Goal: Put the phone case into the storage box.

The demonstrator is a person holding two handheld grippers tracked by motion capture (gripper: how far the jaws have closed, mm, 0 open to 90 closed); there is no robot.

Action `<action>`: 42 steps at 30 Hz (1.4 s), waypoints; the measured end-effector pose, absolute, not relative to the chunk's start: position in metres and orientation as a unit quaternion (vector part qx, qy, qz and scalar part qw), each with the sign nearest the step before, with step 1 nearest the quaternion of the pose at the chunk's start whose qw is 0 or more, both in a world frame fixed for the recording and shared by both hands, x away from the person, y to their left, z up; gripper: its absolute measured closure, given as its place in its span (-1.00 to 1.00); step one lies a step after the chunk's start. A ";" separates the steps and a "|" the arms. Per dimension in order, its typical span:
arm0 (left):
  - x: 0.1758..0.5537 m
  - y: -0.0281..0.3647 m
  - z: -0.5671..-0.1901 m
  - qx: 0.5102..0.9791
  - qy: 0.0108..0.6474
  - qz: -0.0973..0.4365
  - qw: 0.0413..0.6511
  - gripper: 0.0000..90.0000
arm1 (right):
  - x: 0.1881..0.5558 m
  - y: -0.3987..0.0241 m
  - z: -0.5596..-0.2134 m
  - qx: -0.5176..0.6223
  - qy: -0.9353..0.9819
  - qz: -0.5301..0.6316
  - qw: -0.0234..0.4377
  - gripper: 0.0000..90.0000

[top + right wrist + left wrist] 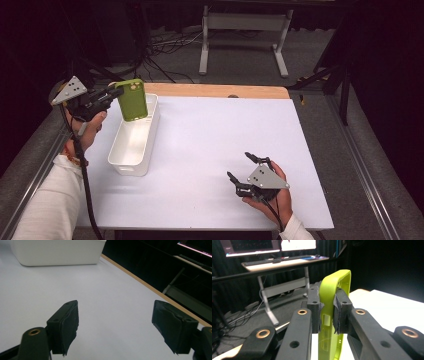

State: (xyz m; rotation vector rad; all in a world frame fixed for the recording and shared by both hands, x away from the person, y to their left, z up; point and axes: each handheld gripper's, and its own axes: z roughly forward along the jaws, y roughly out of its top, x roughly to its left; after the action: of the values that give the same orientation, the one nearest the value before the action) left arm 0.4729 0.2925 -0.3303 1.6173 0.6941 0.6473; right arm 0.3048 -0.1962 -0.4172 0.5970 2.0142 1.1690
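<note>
Item: green phone case (132, 99), held upright in the air above the far end of the white bin (131, 150), at the left of the white table (210, 150). Left gripper (119, 92): jaws clamped on one long edge of the case, pads (314, 305) pressed to both faces. Right gripper (241, 169): rested near the table's front right, jaws spread wide, nothing between them. Bin: oblong, its visible part bare.

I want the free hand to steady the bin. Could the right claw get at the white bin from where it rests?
Probably yes: the right claw rests open on the table, with bare tabletop between it and the white bin; the left claw holds the green phone case above the bin's far end.
</note>
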 end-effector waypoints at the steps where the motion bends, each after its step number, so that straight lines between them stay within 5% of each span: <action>1: 0.476 0.292 -0.331 0.695 0.303 0.278 0.589 0.75 | 0.305 -0.196 -0.418 0.229 0.783 0.452 0.361 -0.49; 42: 0.554 0.273 -0.396 0.720 0.333 0.252 0.554 0.74 | 0.311 -0.193 -0.424 0.232 0.793 0.445 0.346 -0.48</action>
State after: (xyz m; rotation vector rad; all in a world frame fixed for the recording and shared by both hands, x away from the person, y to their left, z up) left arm 0.5535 0.2731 -0.3962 1.7028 0.7878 0.5948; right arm 0.3114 -0.1930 -0.4239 0.6013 2.0584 1.1541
